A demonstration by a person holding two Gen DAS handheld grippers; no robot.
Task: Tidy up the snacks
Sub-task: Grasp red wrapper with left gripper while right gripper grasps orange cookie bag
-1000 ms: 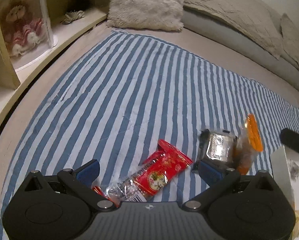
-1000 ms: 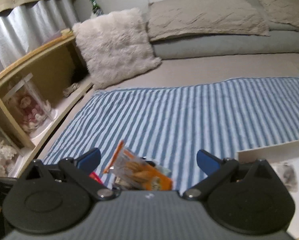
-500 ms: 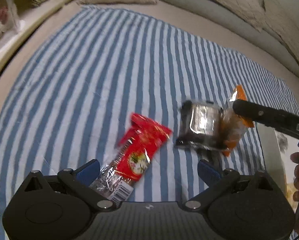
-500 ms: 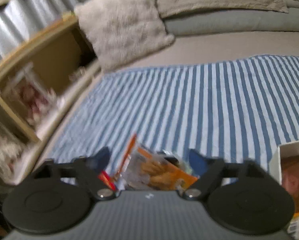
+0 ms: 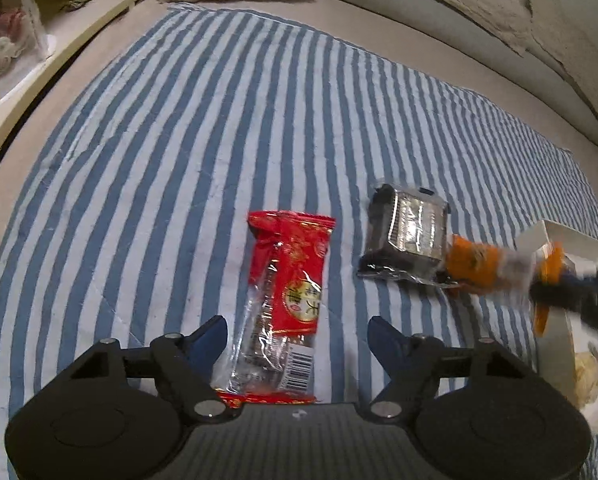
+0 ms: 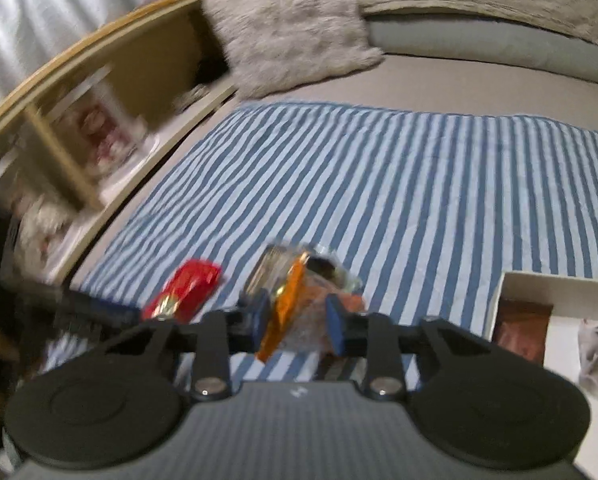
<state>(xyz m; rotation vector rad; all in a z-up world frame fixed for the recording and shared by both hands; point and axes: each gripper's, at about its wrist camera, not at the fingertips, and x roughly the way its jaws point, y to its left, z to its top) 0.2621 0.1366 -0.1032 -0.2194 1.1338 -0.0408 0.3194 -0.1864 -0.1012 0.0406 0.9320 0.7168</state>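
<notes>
A red snack packet [image 5: 289, 280] lies on the striped cloth [image 5: 259, 100] between the fingers of my open left gripper [image 5: 297, 336]. A dark silver-wrapped snack [image 5: 409, 236] lies to its right. My right gripper [image 6: 299, 314] is shut on an orange snack packet [image 6: 287, 304], which also shows blurred in the left wrist view [image 5: 479, 264], next to the white box [image 5: 571, 240]. The red packet [image 6: 191, 288] and silver snack [image 6: 275, 264] show in the right wrist view.
The white box [image 6: 539, 280] at the right holds several snacks. A fluffy pillow [image 6: 287, 20] and grey cushions lie at the far end. A wooden shelf [image 6: 59, 148] with a doll stands along the left.
My right gripper has closed on the orange packet and lifted it off the silver snack toward the box. My left gripper has moved so the red packet sits between its fingers.
</notes>
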